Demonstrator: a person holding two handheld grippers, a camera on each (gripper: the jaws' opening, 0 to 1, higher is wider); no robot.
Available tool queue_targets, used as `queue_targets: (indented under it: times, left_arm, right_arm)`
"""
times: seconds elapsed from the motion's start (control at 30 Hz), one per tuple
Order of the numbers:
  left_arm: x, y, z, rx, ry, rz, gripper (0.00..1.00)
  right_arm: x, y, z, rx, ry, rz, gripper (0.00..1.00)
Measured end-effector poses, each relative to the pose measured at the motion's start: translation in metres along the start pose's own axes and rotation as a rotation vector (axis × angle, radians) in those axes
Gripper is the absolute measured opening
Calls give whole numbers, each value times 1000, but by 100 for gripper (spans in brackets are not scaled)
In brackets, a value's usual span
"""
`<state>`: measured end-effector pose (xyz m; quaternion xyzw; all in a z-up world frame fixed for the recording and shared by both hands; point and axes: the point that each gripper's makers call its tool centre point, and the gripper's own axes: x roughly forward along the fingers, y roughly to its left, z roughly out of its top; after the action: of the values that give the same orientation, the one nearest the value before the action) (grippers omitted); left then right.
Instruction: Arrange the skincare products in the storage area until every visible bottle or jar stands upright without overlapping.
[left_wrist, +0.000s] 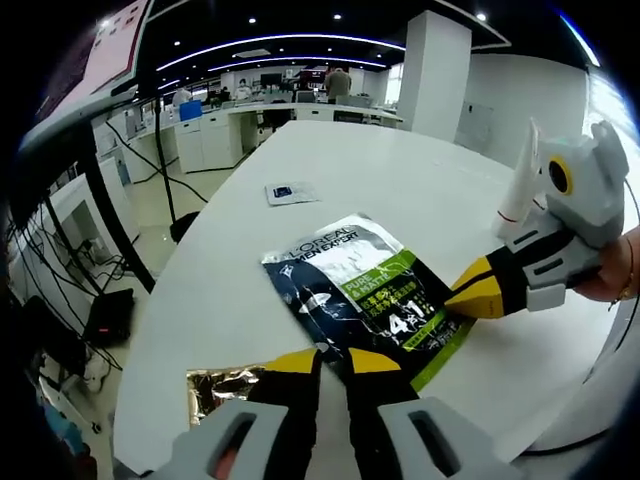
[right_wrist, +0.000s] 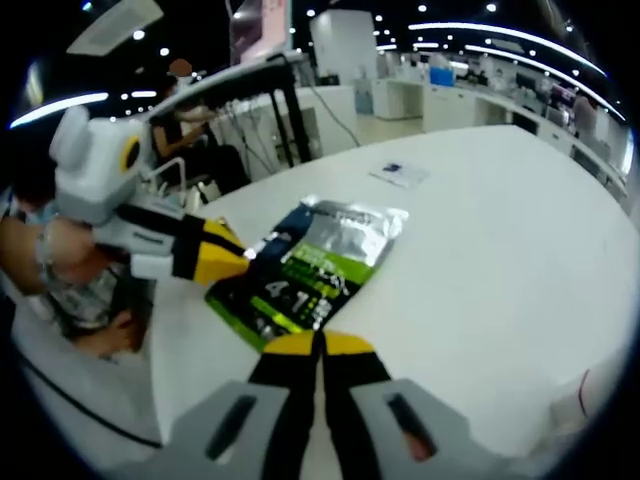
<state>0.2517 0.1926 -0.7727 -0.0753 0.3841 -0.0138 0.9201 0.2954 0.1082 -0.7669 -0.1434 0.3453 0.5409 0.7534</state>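
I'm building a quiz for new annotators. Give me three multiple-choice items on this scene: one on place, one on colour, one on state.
1. Where does the pouch lie?
A. on the white table
B. on the floor
C. on a chair

2. What colour are the tips of the tongs?
A. red
B. yellow
C. blue

3. How do the left tongs stand?
A. wide open
C. shut at the pouch's edge
B. holding a cup

Answers: 1 A, it lies flat on the tabletop; 2 B, both pairs, including the right tongs, end in yellow; 3 C, no gap shows between the tips.
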Motion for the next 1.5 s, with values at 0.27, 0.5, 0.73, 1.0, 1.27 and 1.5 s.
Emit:
queue_targets:
  times: [0.27,0.5,0.73,1.0,1.27,1.5]
  left_arm:
    - [3,-8,-1,-24,16,-51,3]
    - [2,-9,-1,-7,15,-23,1]
    - [-3,-12,5,-41,-2,-22,1]
    - [-11,-22,25,-48,-85,-29,1]
    - [-4,-43,43,-9,-126,-78,1]
    - [3,-63,53,38,-125,-117,0]
  right_arm:
    - [-3,5,-3,12,1,18,0]
    - [-10,10,4,15,-37,25,0]
    - [-18,10,6,32,-59,25,0]
    - [-34,5,9,70,-101,0,1]
    - [-54,-11,8,113,-145,-58,1]
    - [-70,-25,3,138,-166,-96,1]
